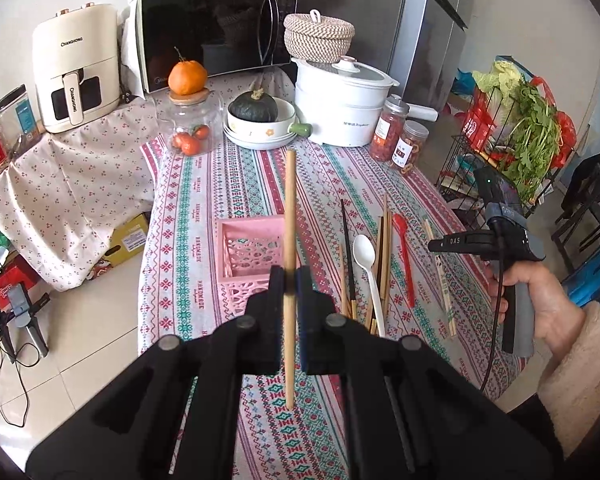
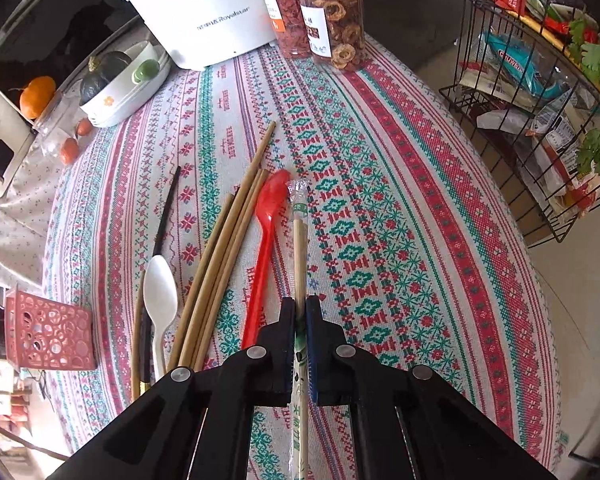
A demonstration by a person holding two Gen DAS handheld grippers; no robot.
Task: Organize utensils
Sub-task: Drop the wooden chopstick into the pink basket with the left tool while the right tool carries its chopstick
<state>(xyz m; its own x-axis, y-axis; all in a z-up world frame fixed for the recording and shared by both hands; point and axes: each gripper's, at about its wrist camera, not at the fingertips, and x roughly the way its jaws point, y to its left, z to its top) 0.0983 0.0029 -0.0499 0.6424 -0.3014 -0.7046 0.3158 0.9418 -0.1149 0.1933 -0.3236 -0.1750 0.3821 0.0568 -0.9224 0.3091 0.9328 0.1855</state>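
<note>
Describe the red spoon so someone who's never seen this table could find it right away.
Start at the patterned tablecloth and find the loose utensils beside the pink basket. The red spoon lies between the bamboo chopsticks and the wrapped pair; it's the only red piece.

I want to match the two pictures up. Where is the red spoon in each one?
Left wrist view: red spoon lies right of centre, beside the bamboo chopsticks.
Right wrist view: red spoon lies mid-frame, just left of the gripper.
Shared landmark: white spoon.
</note>
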